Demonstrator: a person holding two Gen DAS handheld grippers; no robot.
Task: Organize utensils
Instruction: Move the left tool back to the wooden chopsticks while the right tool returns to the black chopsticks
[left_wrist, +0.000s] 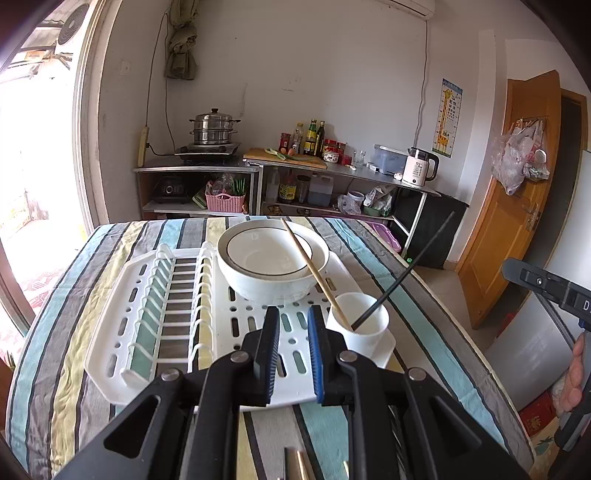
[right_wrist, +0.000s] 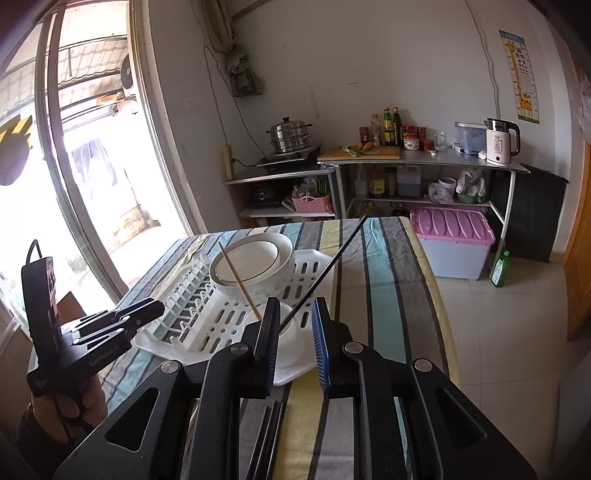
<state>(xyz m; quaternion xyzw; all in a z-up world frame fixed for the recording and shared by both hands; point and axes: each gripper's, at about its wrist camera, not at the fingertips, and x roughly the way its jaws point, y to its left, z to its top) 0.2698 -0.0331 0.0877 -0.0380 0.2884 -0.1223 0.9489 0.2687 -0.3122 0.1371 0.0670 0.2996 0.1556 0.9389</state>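
Note:
A white cup stands at the right front corner of a white dish rack. It holds one wooden chopstick and one black chopstick, both leaning. Stacked white bowls sit in the rack behind it. My left gripper is open and empty above the rack's front. My right gripper is open and empty, hovering just before the cup. More chopsticks lie on the cloth under each gripper: wooden ones and black ones.
The table has a striped cloth. The left gripper's body shows at the left of the right wrist view. A kitchen shelf with pots and bottles stands behind. A pink-lidded box sits on the floor.

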